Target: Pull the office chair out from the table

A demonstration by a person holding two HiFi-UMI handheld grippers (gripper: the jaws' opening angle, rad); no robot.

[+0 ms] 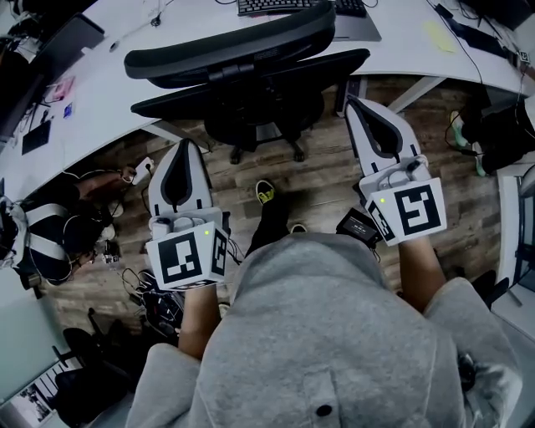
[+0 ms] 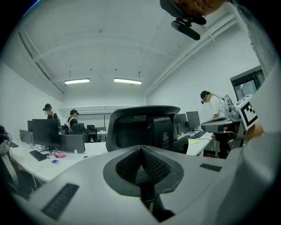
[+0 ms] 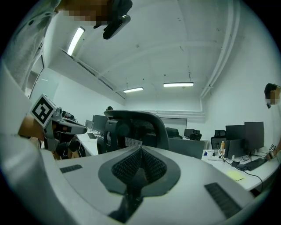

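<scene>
A black office chair stands tucked against the white table, its curved backrest facing me. My left gripper is shut and empty, a short way back from the chair's left side. At the chair's right side, my right gripper is shut too, its tip close by the seat edge; I cannot tell if it touches. The chair's backrest fills the middle of the left gripper view beyond the closed jaws. In the right gripper view the backrest rises just past the closed jaws.
A keyboard lies on the table behind the chair. Cables and bags clutter the wooden floor at left. A dark bag sits at right. Other people work at desks with monitors across the room.
</scene>
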